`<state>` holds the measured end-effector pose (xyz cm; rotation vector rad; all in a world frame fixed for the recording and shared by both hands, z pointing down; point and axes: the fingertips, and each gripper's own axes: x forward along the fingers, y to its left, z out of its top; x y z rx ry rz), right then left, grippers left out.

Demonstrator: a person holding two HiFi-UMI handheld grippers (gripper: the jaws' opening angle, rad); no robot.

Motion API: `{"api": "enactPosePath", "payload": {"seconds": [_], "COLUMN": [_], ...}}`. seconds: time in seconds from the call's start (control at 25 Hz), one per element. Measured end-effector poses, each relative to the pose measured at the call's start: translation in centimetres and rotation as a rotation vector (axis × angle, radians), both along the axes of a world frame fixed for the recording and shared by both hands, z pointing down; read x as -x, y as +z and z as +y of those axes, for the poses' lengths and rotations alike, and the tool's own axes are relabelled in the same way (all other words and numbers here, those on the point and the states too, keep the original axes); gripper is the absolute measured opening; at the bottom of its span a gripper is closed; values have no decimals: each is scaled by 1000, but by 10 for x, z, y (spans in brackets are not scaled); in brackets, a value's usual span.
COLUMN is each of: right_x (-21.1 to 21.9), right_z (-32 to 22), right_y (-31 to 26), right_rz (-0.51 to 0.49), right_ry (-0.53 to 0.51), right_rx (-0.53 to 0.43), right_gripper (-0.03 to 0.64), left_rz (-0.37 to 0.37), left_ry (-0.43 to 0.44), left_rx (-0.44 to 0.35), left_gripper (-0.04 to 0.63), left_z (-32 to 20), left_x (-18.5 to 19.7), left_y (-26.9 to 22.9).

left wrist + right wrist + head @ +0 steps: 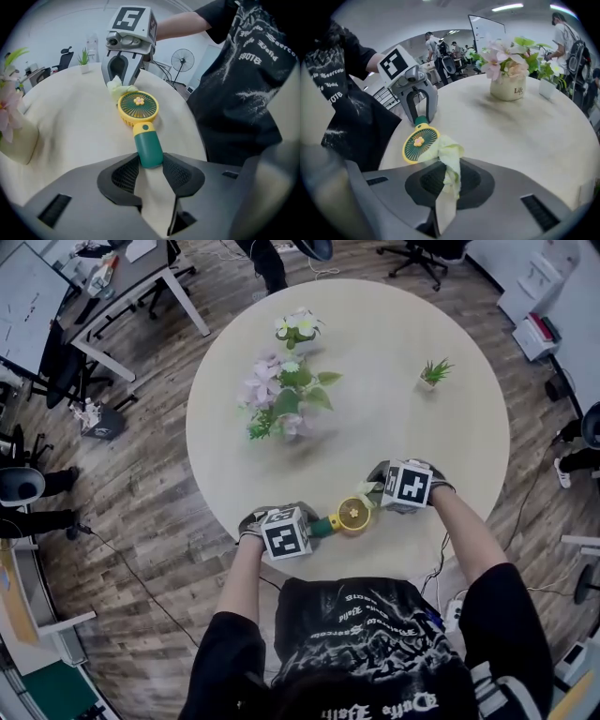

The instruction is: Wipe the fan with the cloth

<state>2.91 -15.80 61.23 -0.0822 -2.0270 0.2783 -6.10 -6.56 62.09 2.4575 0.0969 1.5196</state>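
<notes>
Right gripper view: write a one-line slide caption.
Right gripper pinches a cloth against the yellow fan while the left gripper holds its green handle.

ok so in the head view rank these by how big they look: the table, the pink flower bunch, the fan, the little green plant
1. table, by far the largest
2. pink flower bunch
3. fan and little green plant: these look about alike, and the fan is partly covered, so no ranking between them.

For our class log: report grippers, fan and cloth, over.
Left gripper shut on fan handle. Right gripper shut on cloth, cloth at fan head's rim. Flower vase stands apart.
</notes>
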Motion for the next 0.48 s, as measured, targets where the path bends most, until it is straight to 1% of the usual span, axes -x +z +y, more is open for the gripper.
{"api": "enactPosePath", "payload": {"seconds": [0.08, 0.16, 0.2, 0.28, 0.36, 0.48], "right_x": [4, 8, 10, 14, 18, 26], "right_z": [9, 19, 25, 36, 42, 47], "right_y": [0, 2, 3, 4, 4, 4], "right_rz": [-3, -1, 6, 35, 68, 98], "right_ry": [-33, -63, -93, -185, -281, -369], "right_rx": [-3, 21, 33, 40, 28, 3], "right_gripper": [40, 40, 40, 40, 40, 40], "left_rz": [-18, -41, -49, -49, -47, -49], "left_ry": [52, 117, 150, 203, 230, 243], "left_rx": [-1, -12, -17, -5, 13, 19], "left_gripper": [175, 173, 173, 172, 170, 170], "left_z": [4, 9, 12, 19, 23, 23], "left_x": [3, 4, 3, -2, -4, -5], "left_y": [0, 2, 3, 1, 0, 1]}}
